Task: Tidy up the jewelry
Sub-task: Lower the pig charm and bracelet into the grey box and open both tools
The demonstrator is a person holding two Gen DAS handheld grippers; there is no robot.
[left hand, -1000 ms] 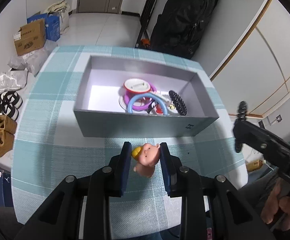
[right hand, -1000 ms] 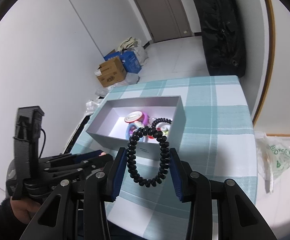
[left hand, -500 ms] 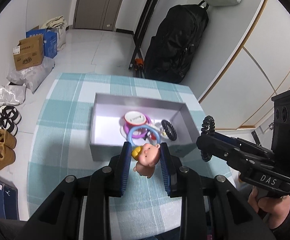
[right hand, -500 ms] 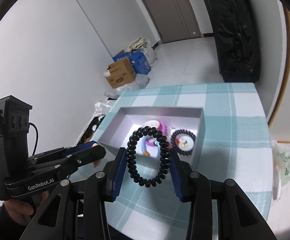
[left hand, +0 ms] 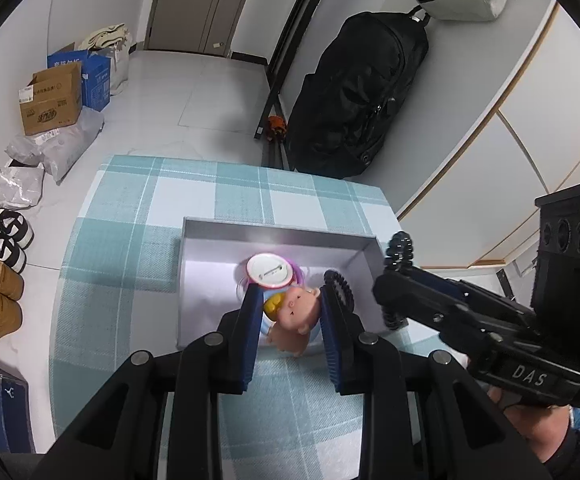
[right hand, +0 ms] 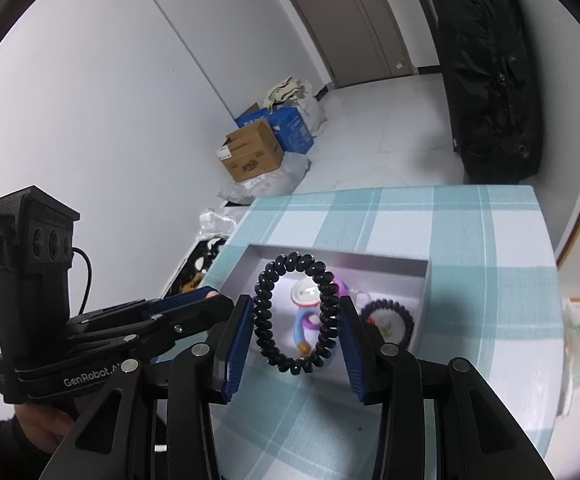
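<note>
Above the checked tablecloth (left hand: 138, 240), the left gripper (left hand: 290, 312) clamps a pink pig figure (left hand: 293, 316) and the right gripper (right hand: 293, 320) pinches a black coil hair tie (right hand: 295, 312), both high over the grey box (left hand: 274, 236). To do this well, lower each piece inside the walls before releasing, aiming for bare floor beside the white-lidded item (left hand: 269, 271). The right wrist view shows a second black coil (right hand: 387, 316) and what may be a blue ring lying inside; the left view hides those behind the pig.
</note>
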